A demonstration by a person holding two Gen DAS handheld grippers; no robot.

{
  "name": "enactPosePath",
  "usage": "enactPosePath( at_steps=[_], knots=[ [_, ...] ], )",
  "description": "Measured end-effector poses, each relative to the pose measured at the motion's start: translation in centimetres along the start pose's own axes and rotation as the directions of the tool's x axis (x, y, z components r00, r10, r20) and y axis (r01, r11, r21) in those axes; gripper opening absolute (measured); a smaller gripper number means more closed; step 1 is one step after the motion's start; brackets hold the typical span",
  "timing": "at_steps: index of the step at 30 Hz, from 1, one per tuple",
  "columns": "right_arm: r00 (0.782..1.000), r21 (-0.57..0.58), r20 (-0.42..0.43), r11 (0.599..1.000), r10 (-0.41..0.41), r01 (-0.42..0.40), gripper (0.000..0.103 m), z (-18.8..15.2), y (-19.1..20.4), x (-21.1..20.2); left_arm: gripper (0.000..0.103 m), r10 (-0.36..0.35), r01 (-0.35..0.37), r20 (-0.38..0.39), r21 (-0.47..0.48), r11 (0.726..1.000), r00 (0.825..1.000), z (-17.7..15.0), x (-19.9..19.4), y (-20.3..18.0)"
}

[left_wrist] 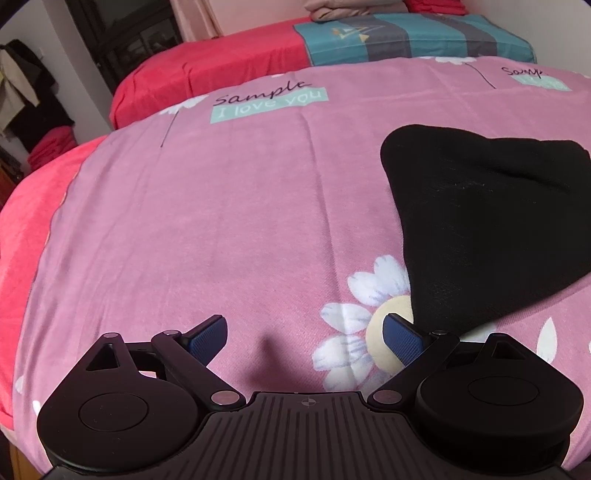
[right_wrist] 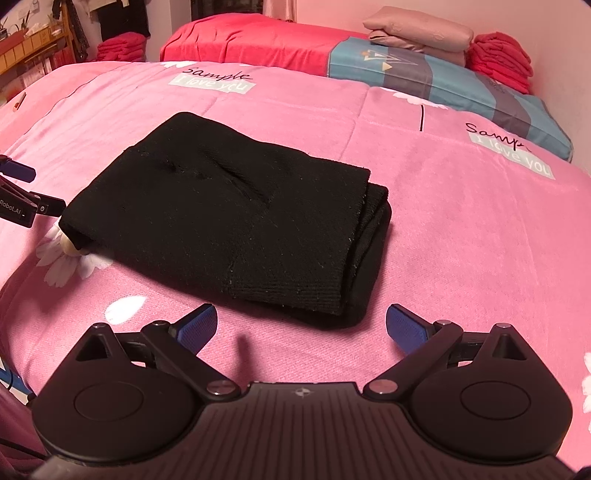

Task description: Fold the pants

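The black pants (right_wrist: 236,218) lie folded into a compact stack on the pink bedspread (right_wrist: 461,229). In the left wrist view they show at the right (left_wrist: 491,221). My left gripper (left_wrist: 304,334) is open and empty, just left of the pants' near corner; its right blue pad (left_wrist: 402,338) sits next to the cloth edge. It also shows at the left edge of the right wrist view (right_wrist: 18,192). My right gripper (right_wrist: 301,330) is open and empty, just in front of the stack's near edge, not touching it.
A red sheet (left_wrist: 207,70) and a teal-grey striped pillow (right_wrist: 461,85) lie beyond the bedspread. Folded beige (right_wrist: 421,35) and red (right_wrist: 502,59) cloth stacks sit at the far right corner by the wall. Shelves (right_wrist: 33,44) and hanging clothes (left_wrist: 26,88) stand at the left.
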State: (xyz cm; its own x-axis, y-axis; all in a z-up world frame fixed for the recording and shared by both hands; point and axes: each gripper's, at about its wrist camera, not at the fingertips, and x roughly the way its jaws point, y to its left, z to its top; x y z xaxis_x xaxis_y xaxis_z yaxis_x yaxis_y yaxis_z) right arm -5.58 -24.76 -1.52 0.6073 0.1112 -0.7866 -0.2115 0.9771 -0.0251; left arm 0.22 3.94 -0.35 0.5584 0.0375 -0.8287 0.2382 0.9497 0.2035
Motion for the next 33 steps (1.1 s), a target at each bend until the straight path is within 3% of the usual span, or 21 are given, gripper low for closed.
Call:
enactPosePath(
  at_steps=[33],
  knots=[
    [1.000,-0.031,-0.017,0.999,0.012,-0.013,0.099,0.8,0.4,1.1,0.103,0.017,-0.017,-0.007,0.044,0.999,1.000,0.2,0.7,-0.5]
  ],
)
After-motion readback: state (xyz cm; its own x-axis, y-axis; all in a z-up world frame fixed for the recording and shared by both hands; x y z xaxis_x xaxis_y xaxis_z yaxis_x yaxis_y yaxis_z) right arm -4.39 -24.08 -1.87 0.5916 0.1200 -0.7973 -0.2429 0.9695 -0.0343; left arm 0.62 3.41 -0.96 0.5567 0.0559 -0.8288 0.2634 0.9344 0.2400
